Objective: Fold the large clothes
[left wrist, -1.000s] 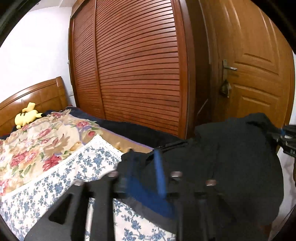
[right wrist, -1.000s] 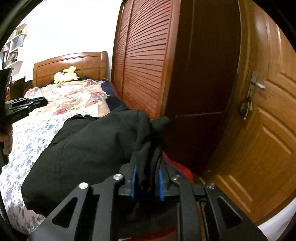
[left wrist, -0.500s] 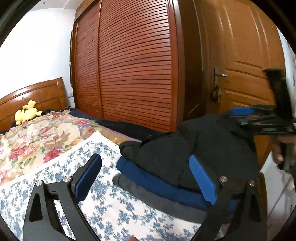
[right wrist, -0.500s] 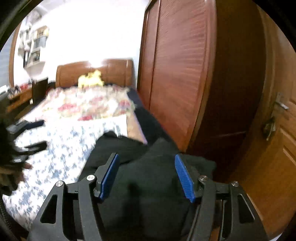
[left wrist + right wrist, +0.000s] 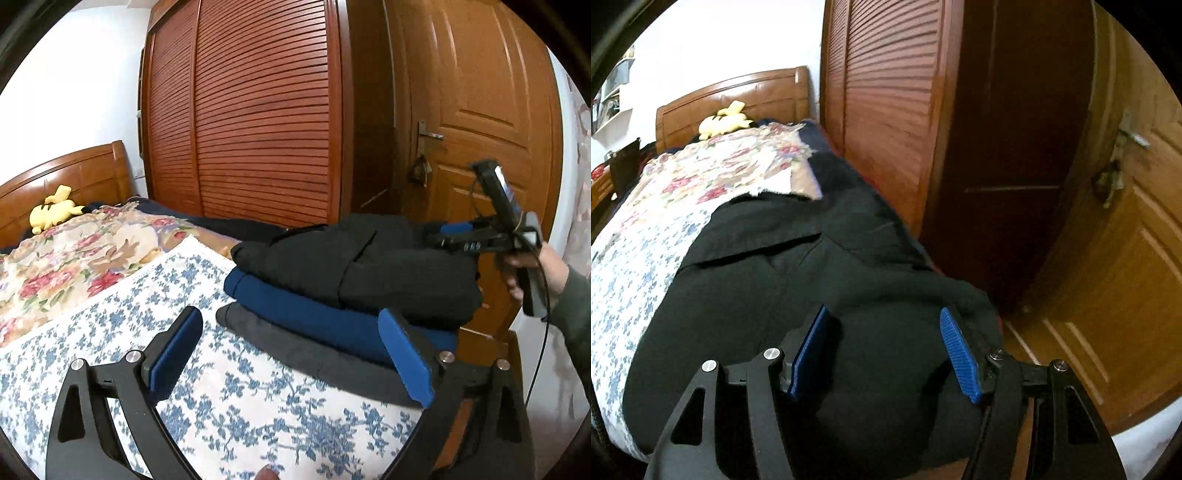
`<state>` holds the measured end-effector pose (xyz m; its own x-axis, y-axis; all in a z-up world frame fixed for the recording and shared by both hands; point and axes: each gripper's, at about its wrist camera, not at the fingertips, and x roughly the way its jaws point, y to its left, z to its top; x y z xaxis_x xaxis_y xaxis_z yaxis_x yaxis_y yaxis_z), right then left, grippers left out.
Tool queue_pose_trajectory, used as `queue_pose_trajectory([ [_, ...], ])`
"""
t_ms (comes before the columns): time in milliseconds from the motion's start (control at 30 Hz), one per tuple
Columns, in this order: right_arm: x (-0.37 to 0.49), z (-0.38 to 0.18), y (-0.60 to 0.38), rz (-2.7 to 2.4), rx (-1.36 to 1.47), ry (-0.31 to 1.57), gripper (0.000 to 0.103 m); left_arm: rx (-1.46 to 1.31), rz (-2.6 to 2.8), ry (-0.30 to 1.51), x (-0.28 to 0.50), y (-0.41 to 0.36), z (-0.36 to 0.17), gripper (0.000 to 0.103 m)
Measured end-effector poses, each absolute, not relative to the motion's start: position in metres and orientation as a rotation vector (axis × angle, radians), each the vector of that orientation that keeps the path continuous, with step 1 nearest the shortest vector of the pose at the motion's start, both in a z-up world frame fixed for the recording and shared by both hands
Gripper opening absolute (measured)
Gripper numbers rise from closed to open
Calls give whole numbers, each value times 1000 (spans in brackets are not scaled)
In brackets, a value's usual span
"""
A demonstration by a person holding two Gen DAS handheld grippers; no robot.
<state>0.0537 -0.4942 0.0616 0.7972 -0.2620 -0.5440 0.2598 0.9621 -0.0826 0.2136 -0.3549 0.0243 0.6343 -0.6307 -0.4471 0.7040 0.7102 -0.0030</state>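
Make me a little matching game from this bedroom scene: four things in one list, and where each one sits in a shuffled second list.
Things:
1. black garment
2. blue garment
3. grey garment
4. yellow plush toy

Places:
A. bottom of the pile
B. by the headboard
C. top of the pile
D. middle of the pile

Pairs: 1-C, 2-D, 3-A, 4-B

My matt black cloth garment (image 5: 798, 295) lies over a printed cotton bedsheet (image 5: 258, 406), beside the glossy slatted wood wardrobe (image 5: 258, 110) and my hand-held gripper's ribbed blue pads (image 5: 960, 356).
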Motion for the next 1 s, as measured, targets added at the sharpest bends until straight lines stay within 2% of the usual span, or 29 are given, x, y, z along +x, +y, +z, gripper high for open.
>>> queue_pose_trajectory([
  [367,13,51,-454,-266,-6,503,65,162,-736,462,177,-317,19,96],
  [467,4,45,-441,-229,-10,485,69,152,-716,470,168,-301,20,96],
  [533,-1,40,-426,-192,-8,474,75,138,-702,473,161,-286,20,96],
  [667,-9,34,-391,-142,-24,457,80,121,-652,479,149,-257,22,96],
  [733,-10,29,-374,-125,-36,445,86,126,-617,474,143,-244,24,96],
  [1000,-23,5,-317,-32,-35,411,87,98,-518,483,127,-189,22,96],
])
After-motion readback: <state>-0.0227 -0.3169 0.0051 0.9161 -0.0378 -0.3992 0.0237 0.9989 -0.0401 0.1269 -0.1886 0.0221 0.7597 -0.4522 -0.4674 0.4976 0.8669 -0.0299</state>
